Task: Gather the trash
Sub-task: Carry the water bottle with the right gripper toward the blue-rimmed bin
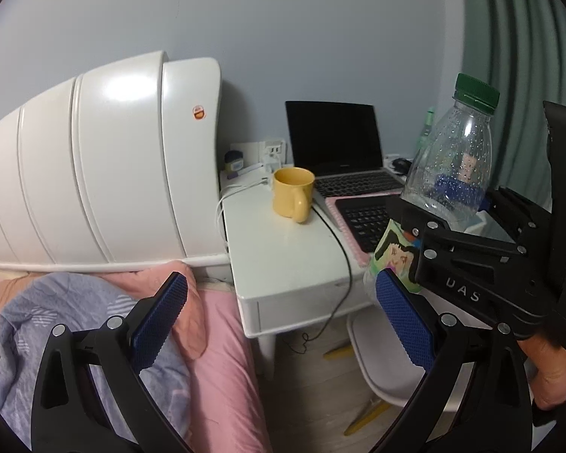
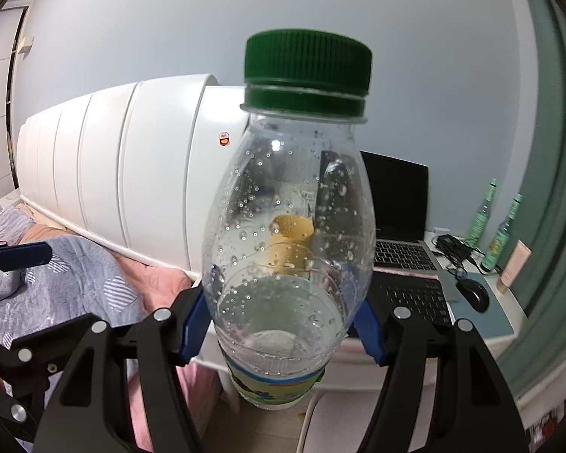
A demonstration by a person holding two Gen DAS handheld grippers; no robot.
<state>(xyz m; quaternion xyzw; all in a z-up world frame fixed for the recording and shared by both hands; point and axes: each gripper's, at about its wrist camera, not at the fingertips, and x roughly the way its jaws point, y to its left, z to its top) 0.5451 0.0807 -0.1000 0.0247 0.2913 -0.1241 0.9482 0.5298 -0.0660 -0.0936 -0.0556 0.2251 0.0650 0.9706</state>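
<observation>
At the far left of the left wrist view lies a bed with a lavender quilt [image 1: 56, 313] over a pink sheet [image 1: 222, 358], and above it, filling the upper left, a glossy white ribbed headboard [image 1: 105, 173]. In the lower middle of that frame the left gripper [image 1: 279, 321] hangs with its blue-padded fingers [image 1: 158, 317] spread wide, nothing between them. Past it, at centre, a white desk [image 1: 283, 264] carries a yellow mug [image 1: 293, 193] and, further right, an open laptop [image 1: 336, 136] with a dark screen and a black keyboard [image 1: 362, 219] in front of it. At the right edge of the frame the right gripper [image 2: 283, 324] pinches the clear plastic bottle [image 2: 288, 234] around its lower body, both blue pads touching it. The bottle stands upright in the air, its green cap [image 2: 307, 64] on, droplets inside and a printed label at its base. In the right wrist view, two green bottles [image 2: 500, 226] and a black mouse [image 2: 473, 292] sit at the right.
</observation>
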